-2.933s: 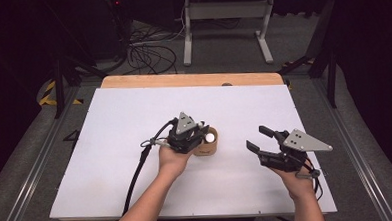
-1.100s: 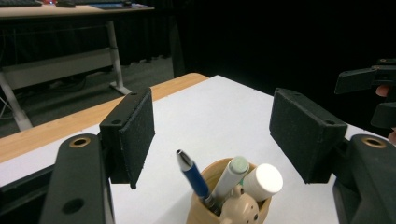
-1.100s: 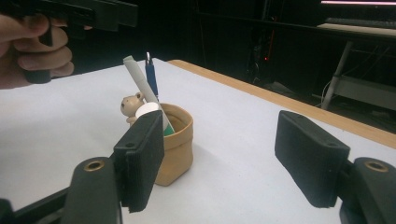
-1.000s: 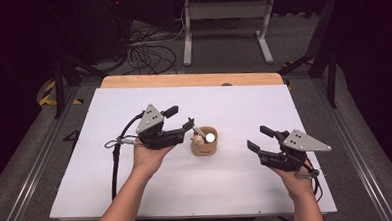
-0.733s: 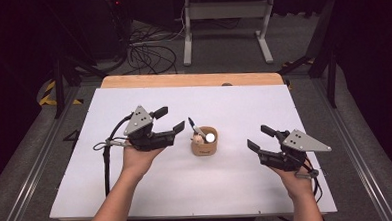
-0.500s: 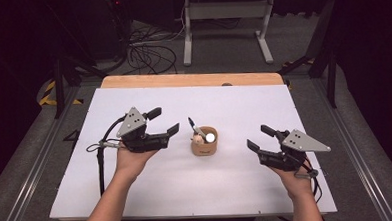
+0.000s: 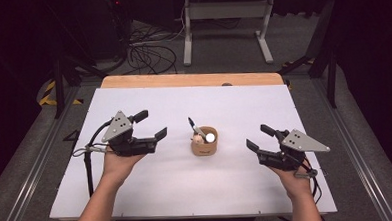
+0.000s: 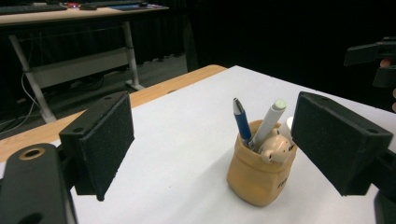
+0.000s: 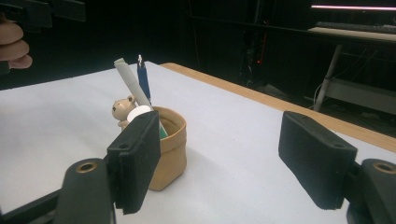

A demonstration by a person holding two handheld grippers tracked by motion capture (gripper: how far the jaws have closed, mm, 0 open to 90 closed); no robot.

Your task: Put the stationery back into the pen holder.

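Observation:
A tan pen cup [image 7: 204,145] stands mid-table on the white sheet [image 7: 187,191]. It holds a blue pen [image 8: 243,122], a white marker [image 8: 271,117] and a small bear figure [image 8: 274,147]. My left gripper [image 7: 151,124] hovers to the left of the cup, open and empty, clear of it. In the left gripper view the cup [image 8: 261,175] sits between and beyond the spread jaws of my left gripper [image 8: 219,140]. My right gripper [image 7: 258,137] is to the cup's right, open and empty. In the right gripper view the cup [image 9: 172,149] stands partly behind the left jaw of my right gripper [image 9: 226,161].
The white sheet covers a wooden table whose far edge [image 7: 192,79] shows bare. A cable [image 7: 88,162] trails from the left gripper toward the table's front left. Beyond the table are desk legs [image 7: 225,24] and loose floor cables [image 7: 146,52].
My left gripper has drawn back to the left from the cup, staying open. The right gripper and the cup have not moved.

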